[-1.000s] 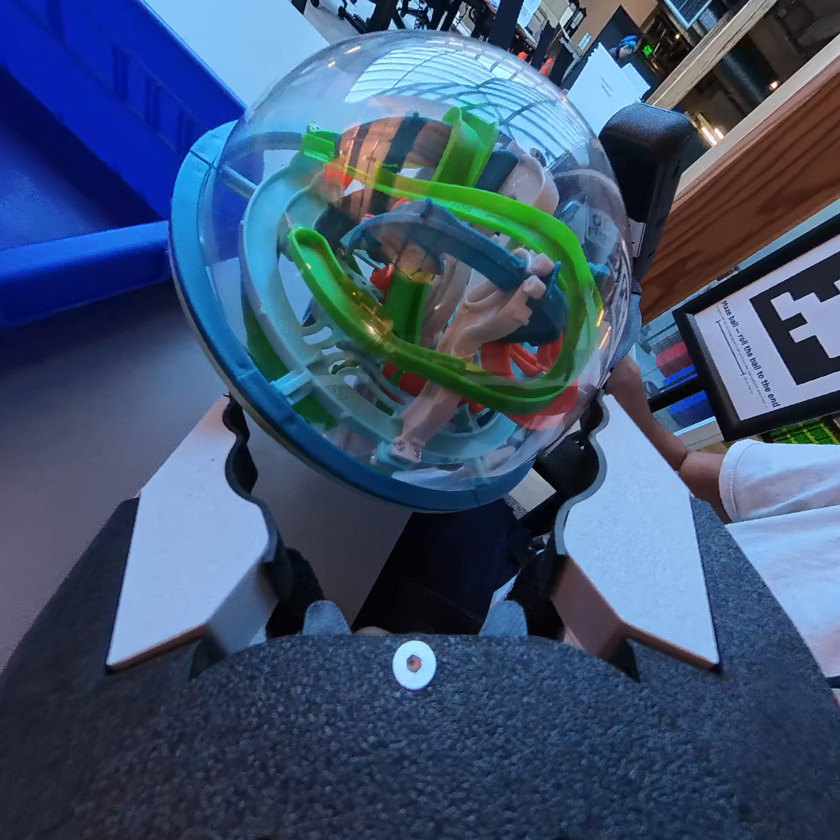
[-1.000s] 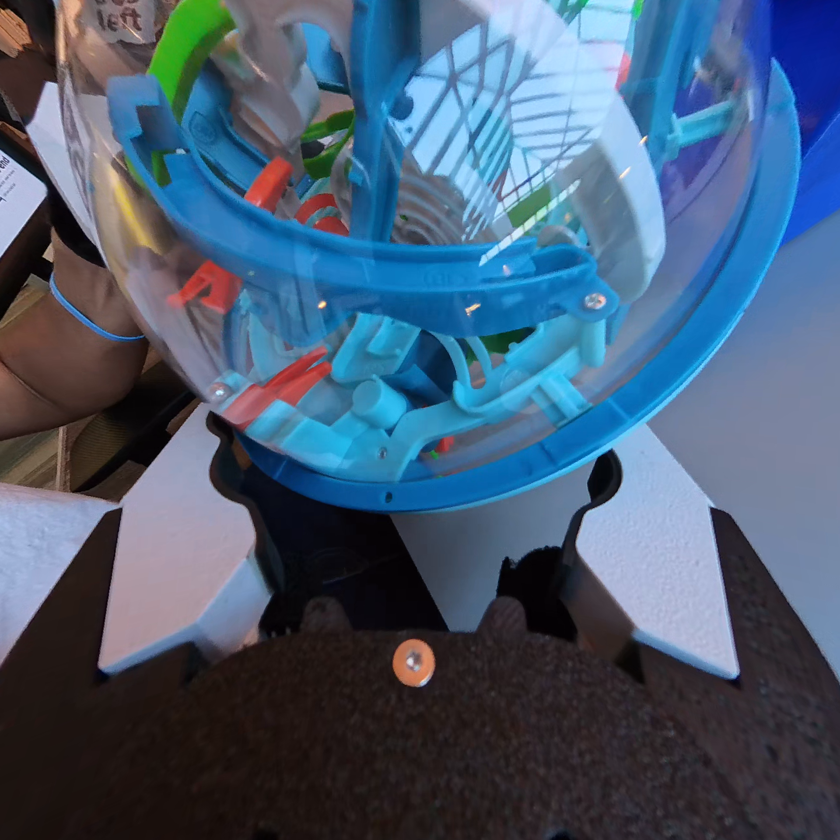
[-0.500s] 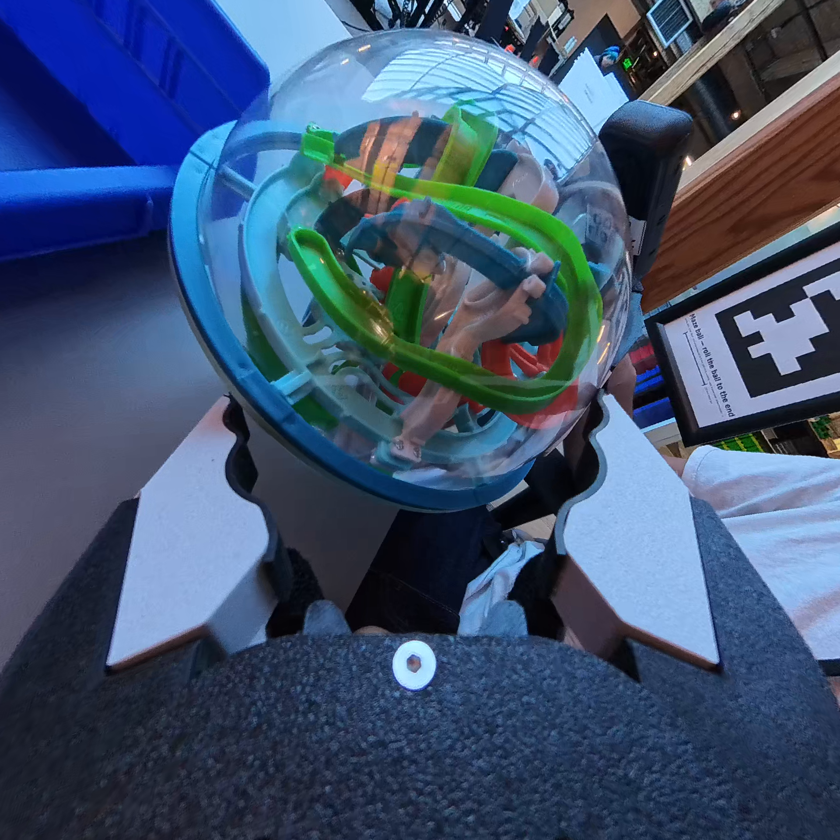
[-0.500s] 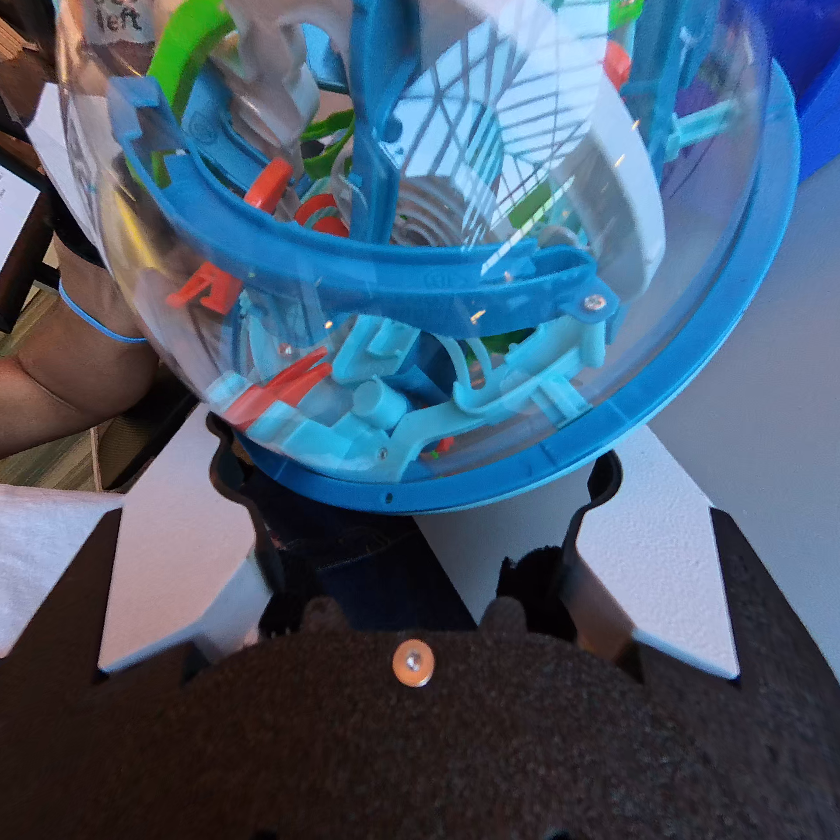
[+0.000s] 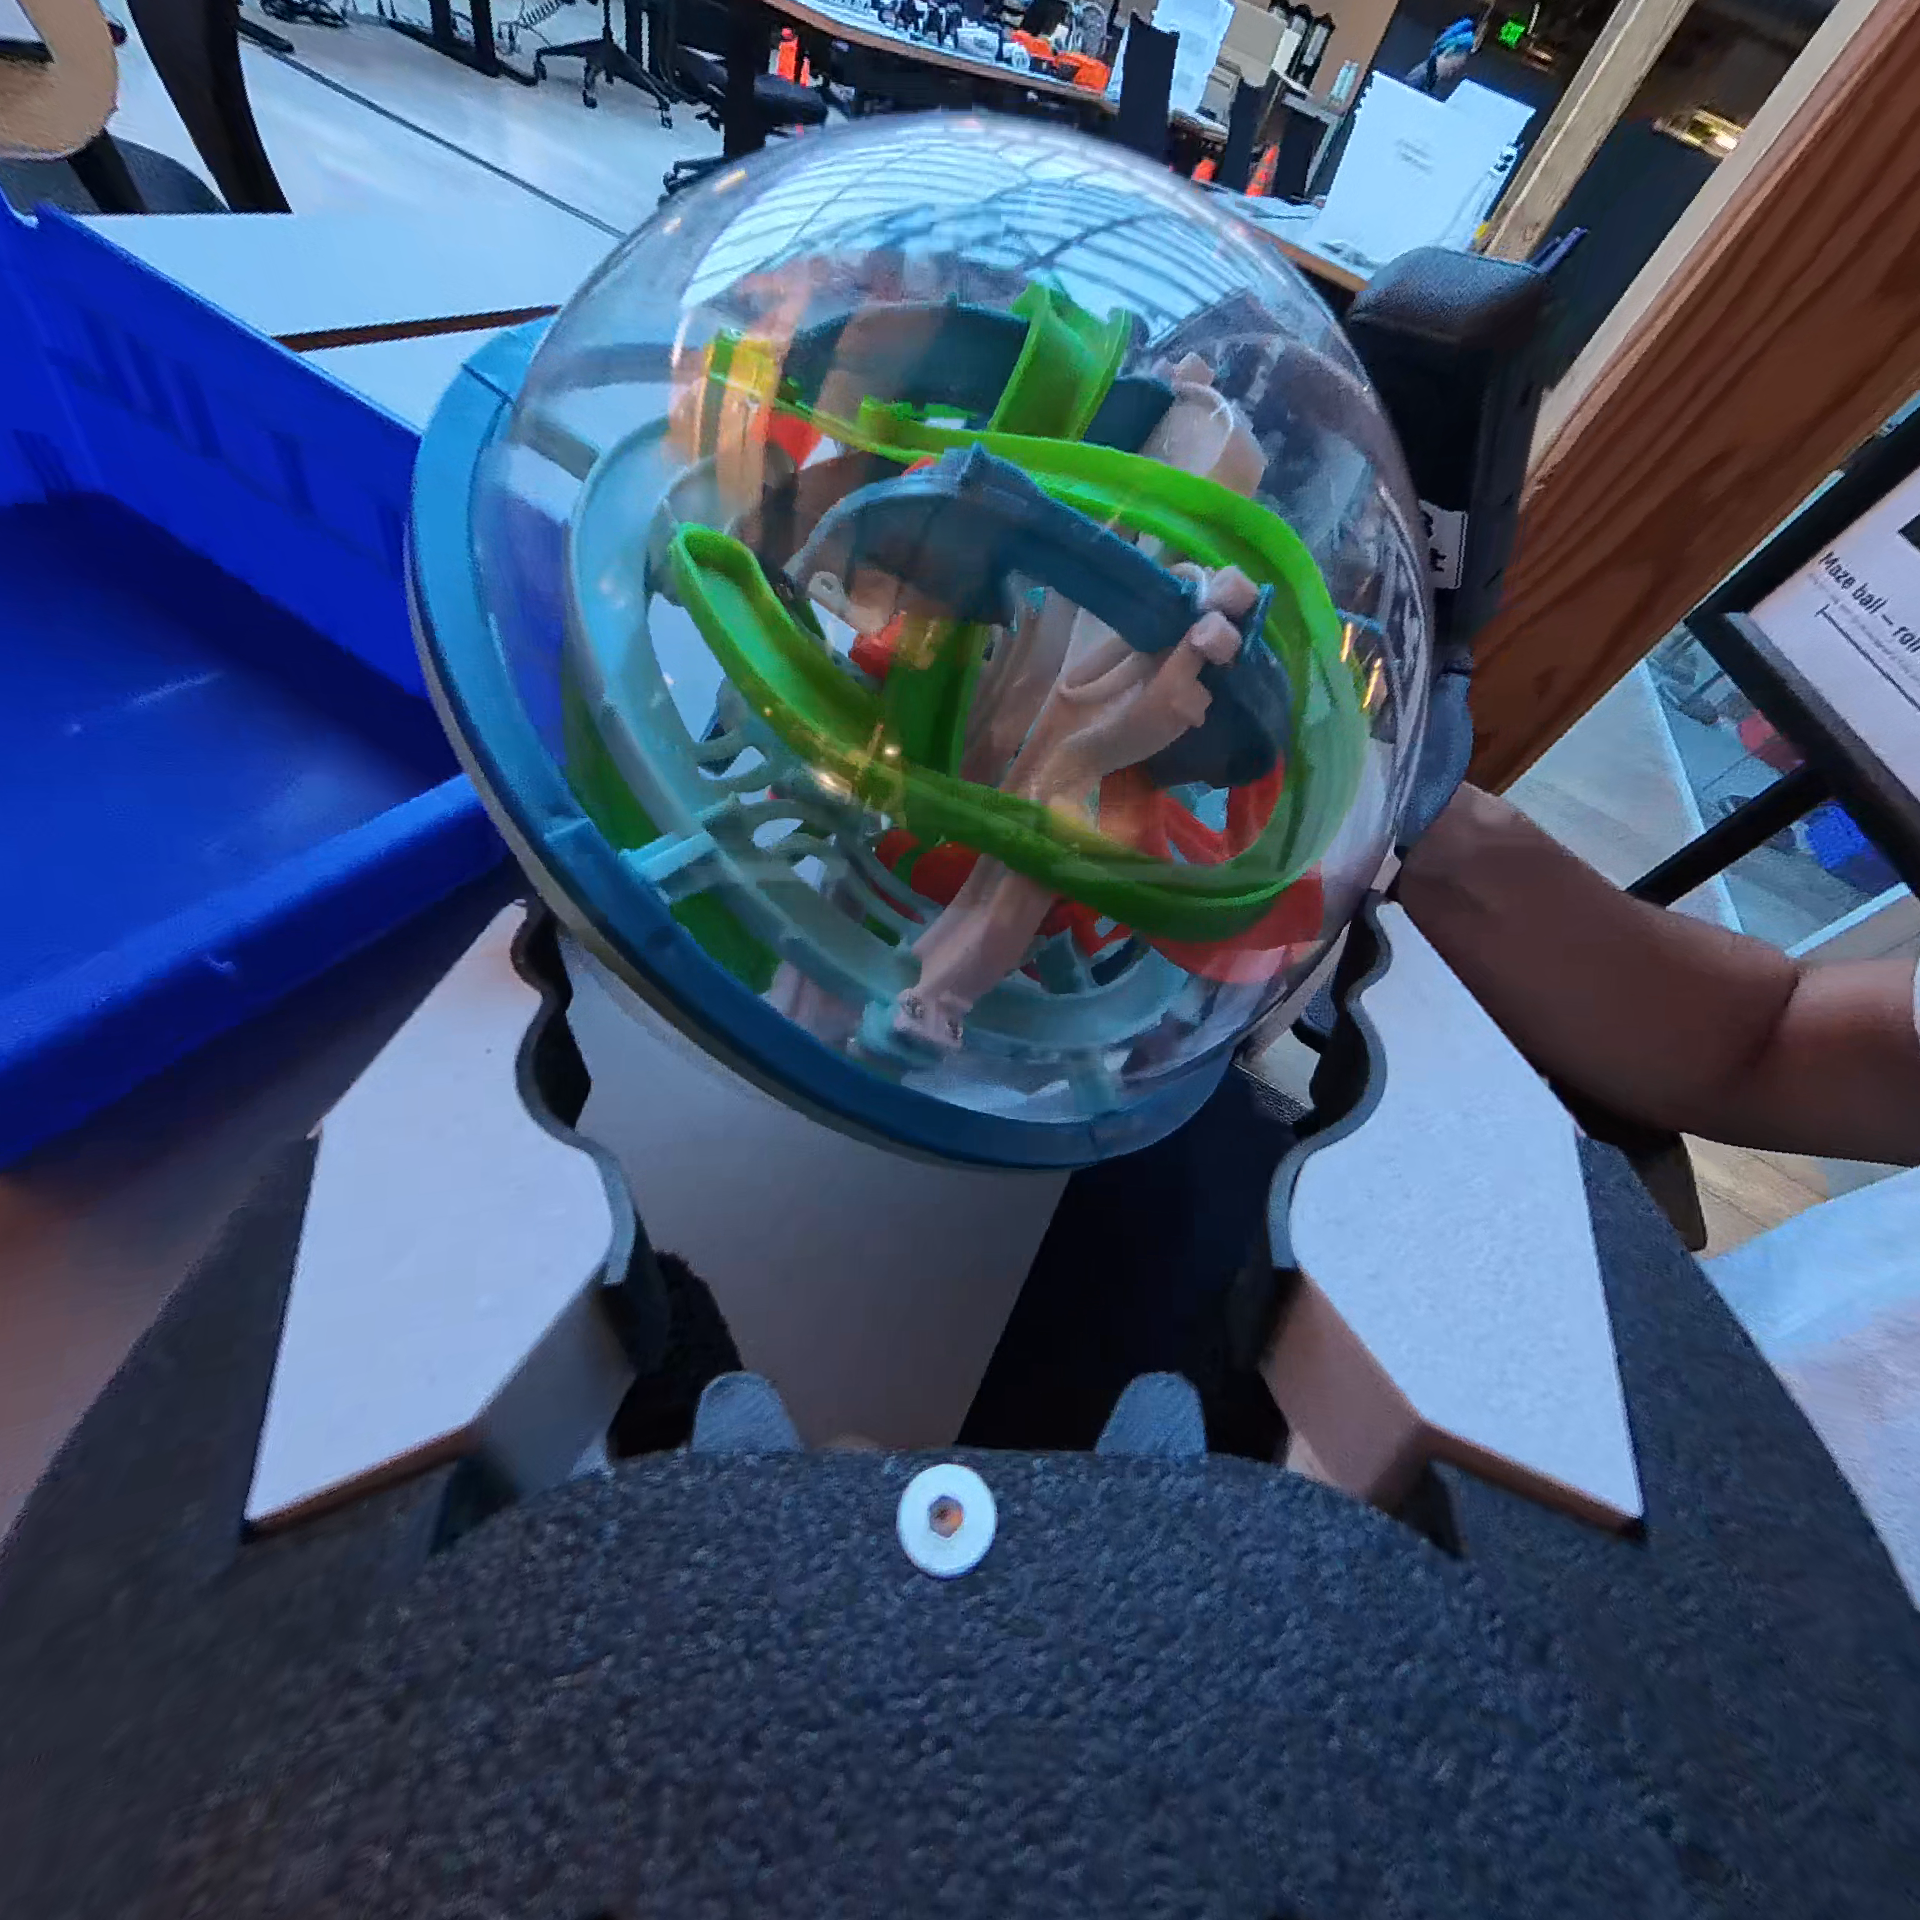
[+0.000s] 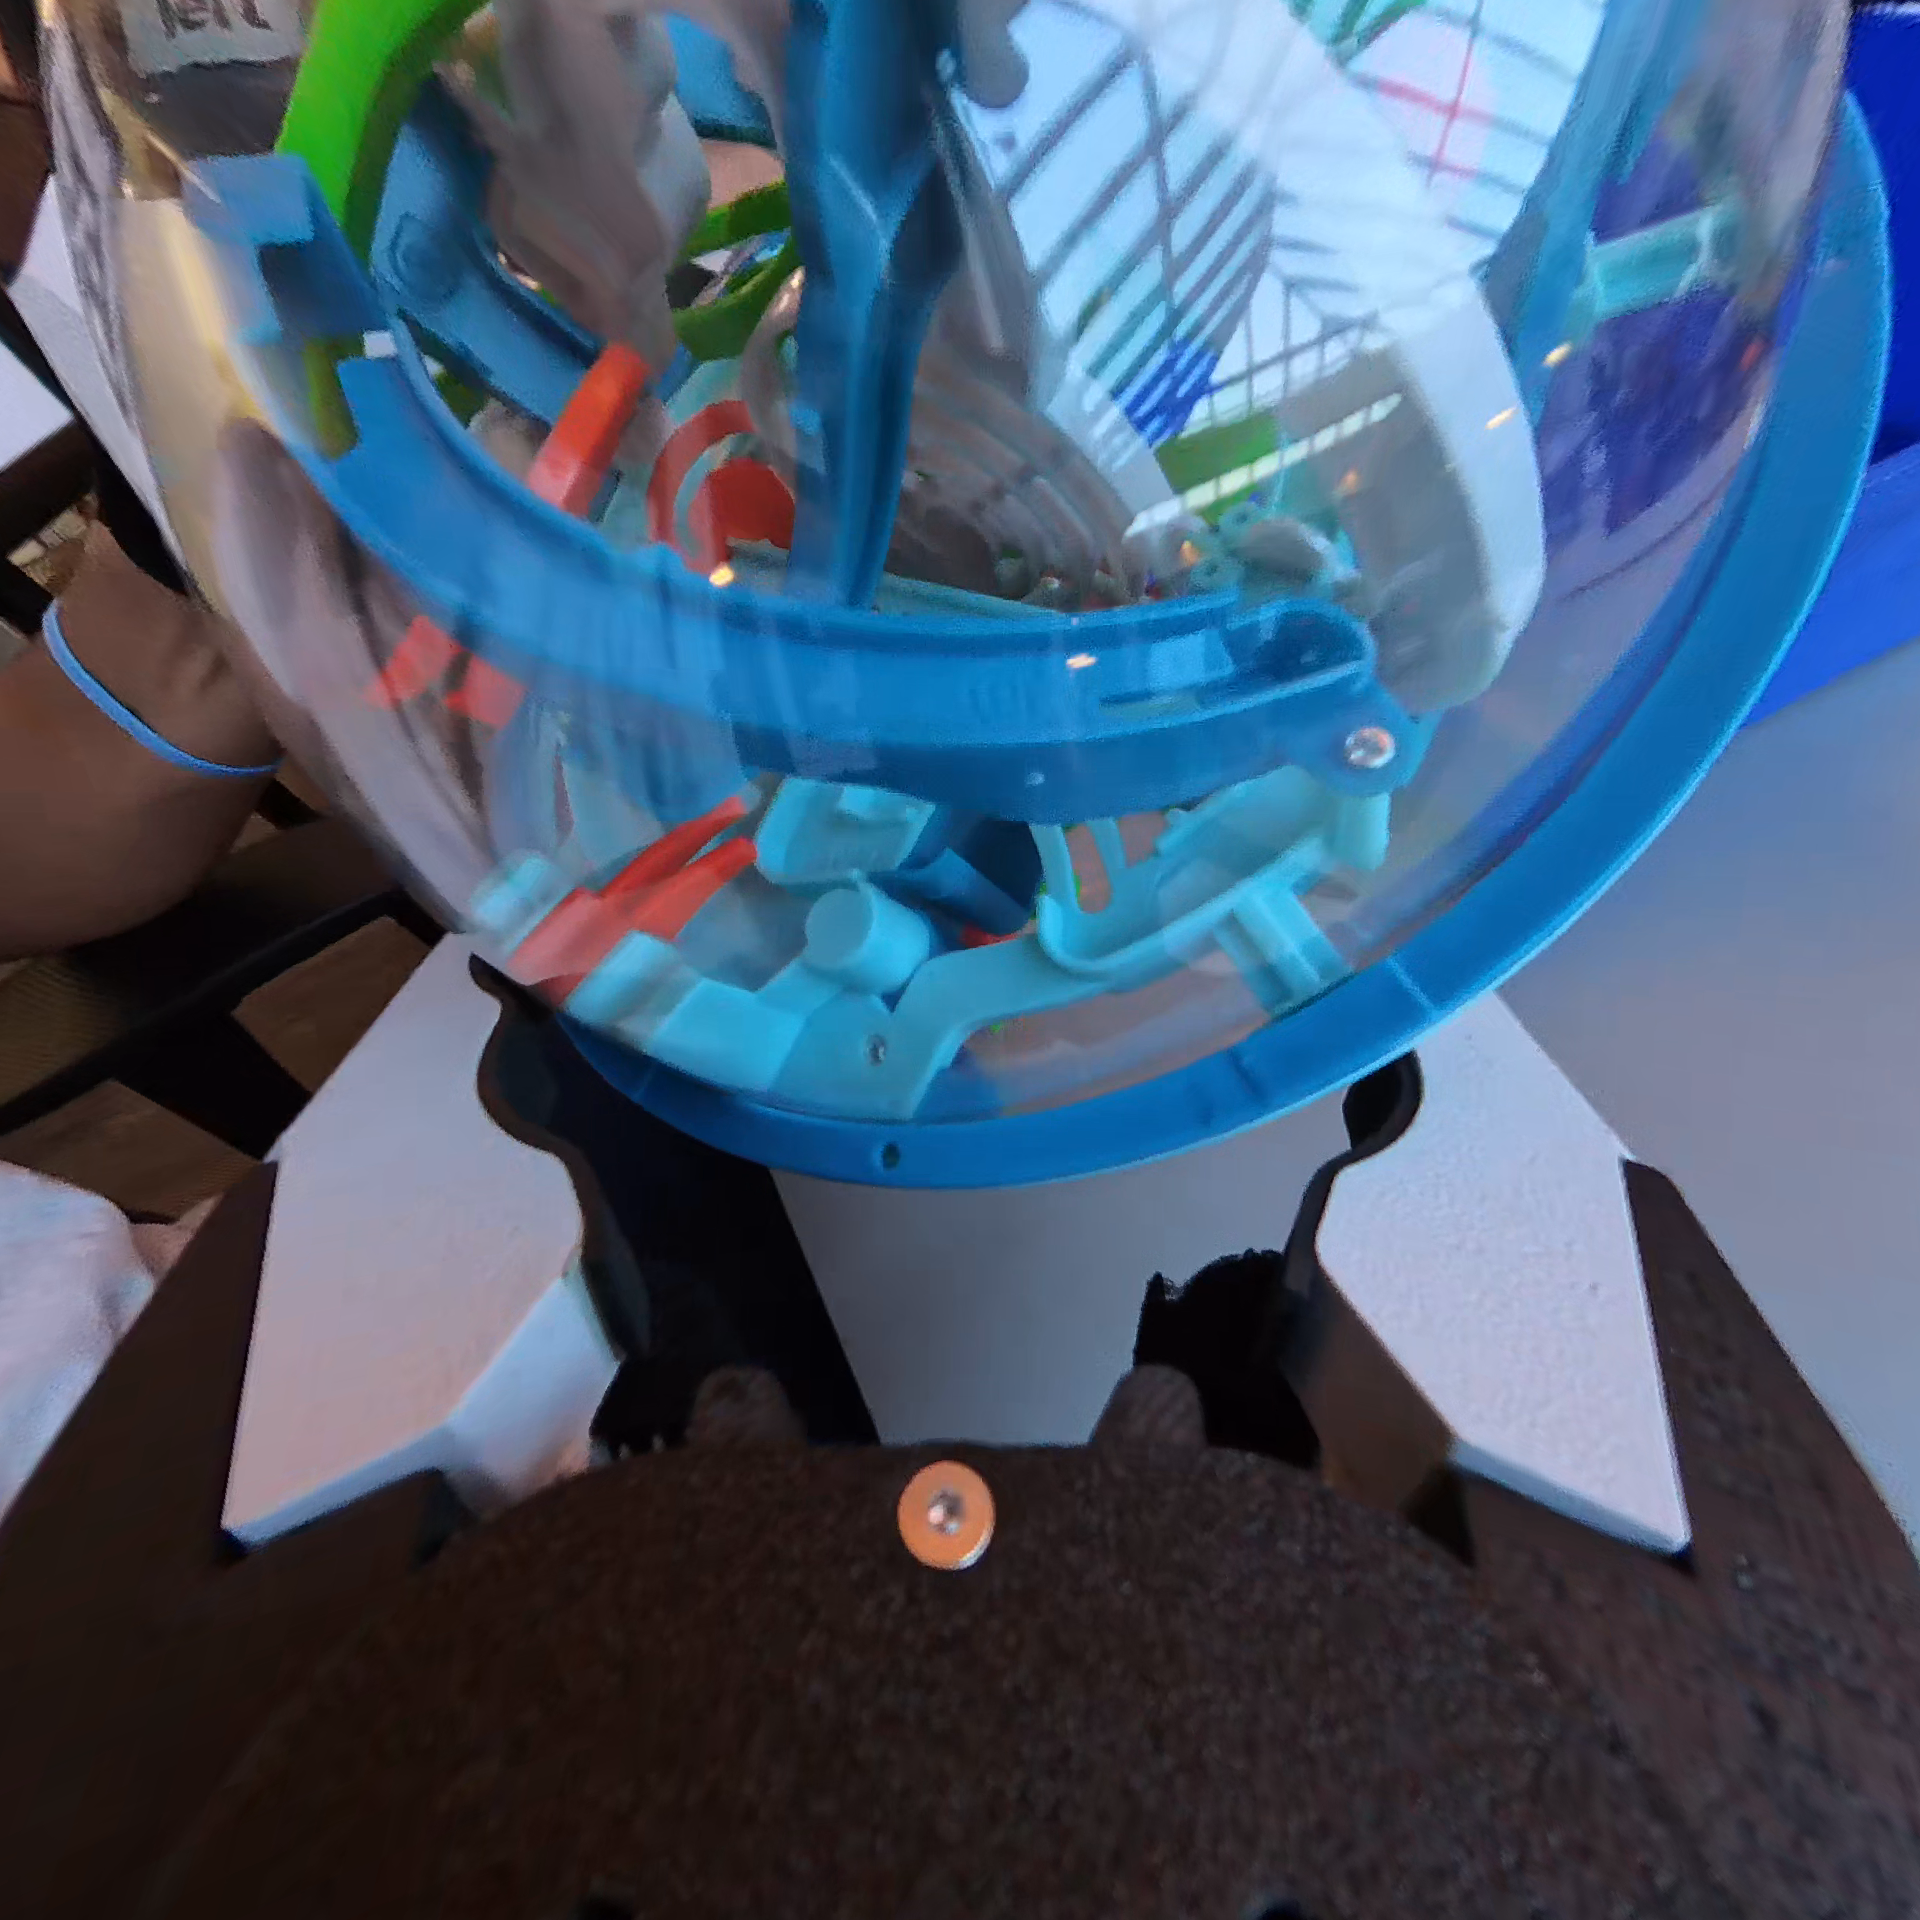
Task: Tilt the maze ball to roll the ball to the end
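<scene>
You hold the maze ball [image 5: 935, 644] aloft above the tabletop [image 5: 821, 1226], cradled between your left gripper [image 5: 940, 997] and right gripper [image 6: 935, 1049], both jaws spread against its shell, and you've rolled it further toward the blue bin [image 5: 187, 665], so any ball inside, unseen, should shift.

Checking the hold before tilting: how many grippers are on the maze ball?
2. The left gripper sits against one side of the maze ball, jaws spread; the right gripper sits against the opposite side, jaws spread too.
</scene>
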{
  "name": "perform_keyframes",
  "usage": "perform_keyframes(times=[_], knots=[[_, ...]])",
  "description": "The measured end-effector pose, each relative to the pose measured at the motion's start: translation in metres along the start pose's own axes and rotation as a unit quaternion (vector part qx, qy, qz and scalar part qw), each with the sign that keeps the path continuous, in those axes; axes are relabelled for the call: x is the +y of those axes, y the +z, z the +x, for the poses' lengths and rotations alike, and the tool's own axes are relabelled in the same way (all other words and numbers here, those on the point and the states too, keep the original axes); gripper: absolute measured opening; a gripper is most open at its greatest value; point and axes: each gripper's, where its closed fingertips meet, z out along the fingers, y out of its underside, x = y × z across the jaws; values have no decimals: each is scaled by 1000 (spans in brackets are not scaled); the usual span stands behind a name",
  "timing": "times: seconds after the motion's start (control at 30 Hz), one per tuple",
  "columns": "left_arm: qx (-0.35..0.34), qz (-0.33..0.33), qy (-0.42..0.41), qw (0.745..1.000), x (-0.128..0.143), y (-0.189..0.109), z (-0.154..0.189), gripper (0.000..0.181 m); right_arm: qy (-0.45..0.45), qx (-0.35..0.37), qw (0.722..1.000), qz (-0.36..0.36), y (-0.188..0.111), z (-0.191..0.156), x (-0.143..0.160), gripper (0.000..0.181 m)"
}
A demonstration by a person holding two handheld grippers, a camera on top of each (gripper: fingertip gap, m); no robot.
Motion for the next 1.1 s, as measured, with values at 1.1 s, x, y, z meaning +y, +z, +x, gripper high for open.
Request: perform_keyframes(times=[1.1], knots=[[-58,40,286,956,-36,-25,43,141,-166,61,973,146,-11,-16,-41,153]])
